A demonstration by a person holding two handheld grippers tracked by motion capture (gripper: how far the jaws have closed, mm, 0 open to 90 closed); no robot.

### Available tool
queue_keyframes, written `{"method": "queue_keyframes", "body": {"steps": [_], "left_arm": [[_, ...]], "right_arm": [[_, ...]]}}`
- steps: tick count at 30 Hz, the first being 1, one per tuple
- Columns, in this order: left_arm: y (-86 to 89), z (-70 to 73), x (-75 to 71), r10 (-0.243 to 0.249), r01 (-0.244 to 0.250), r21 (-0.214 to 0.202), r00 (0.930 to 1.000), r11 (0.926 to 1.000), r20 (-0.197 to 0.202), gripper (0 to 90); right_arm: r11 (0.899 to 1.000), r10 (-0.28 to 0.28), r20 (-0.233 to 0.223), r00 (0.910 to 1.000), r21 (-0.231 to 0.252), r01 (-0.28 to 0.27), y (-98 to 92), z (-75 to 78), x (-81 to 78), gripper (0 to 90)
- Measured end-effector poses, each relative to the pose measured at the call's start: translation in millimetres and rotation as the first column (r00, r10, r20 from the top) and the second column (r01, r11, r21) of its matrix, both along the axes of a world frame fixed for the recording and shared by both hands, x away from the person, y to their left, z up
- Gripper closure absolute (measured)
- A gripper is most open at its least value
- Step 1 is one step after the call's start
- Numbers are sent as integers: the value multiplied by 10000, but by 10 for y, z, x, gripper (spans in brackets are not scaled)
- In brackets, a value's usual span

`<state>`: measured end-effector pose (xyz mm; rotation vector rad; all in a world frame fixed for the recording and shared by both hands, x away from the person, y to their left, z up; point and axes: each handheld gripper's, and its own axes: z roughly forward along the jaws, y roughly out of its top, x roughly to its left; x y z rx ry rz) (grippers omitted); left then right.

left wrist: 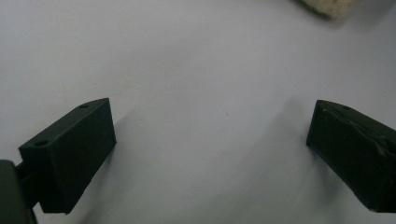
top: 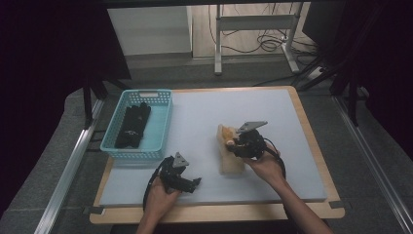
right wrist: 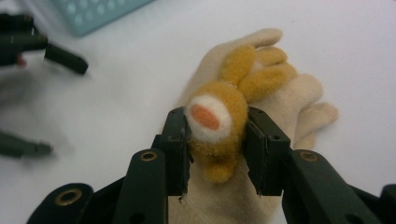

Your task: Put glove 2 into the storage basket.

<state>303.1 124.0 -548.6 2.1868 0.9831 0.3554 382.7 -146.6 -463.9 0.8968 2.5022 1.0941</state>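
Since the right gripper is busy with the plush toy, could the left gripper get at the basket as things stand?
Probably yes: the left gripper is open and empty, and bare mat lies between it and the basket; the toy sits off to the other side.

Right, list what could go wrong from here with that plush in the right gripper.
1. The right gripper pinches only the orange plush, which lies on a cream glove; lifting may drag the fuzzy glove along or leave it behind.
2. The fingers squeeze soft pile, so the plush could slip out.
3. The left gripper sits open over bare mat, apart from the glove, so nothing pins the glove down.
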Motion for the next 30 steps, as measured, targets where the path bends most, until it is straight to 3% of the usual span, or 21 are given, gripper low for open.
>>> {"method": "queue_keyframes", "body": {"steps": [4,9,12,16,17,20,22,26,30], "left_arm": [[0,0,0,3,-3,-1,10000,10000,-1,16],[-1,0,-1,4,-4,2,10000,10000,-8,16],[0,0,-1,5,-5,5,10000,10000,-7,16],[-2,0,-2,30,-30,-18,10000,10000,-20,16],[-2,-1,-2,32,-32,-17,10000,10000,-17,16],[-3,-1,-2,36,-36,-22,10000,10000,-19,16],[-3,-1,-2,37,-37,-21,10000,10000,-17,16],[-1,0,-1,18,-18,9,10000,10000,-4,16],[-1,0,-1,14,-14,-2,10000,10000,-15,16]], "right_arm": [[9976,-692,130,9975,-8,692,63,-11,47,591],[9927,-1167,-276,9928,-326,1158,132,-215,94,437],[9933,-1115,-353,9931,-341,1103,116,-240,89,376],[9935,-1137,-181,9934,-79,1136,12,-120,79,370],[9940,-1098,-139,9939,-32,1098,-19,-90,78,383],[9952,-983,-56,9951,-7,983,-113,-35,83,552],[9964,-836,-61,9965,132,836,-152,-28,89,574],[9990,-245,-165,9996,376,251,-103,-115,135,434],[9999,42,164,9999,-163,-39,31,-262,180,384]]}}
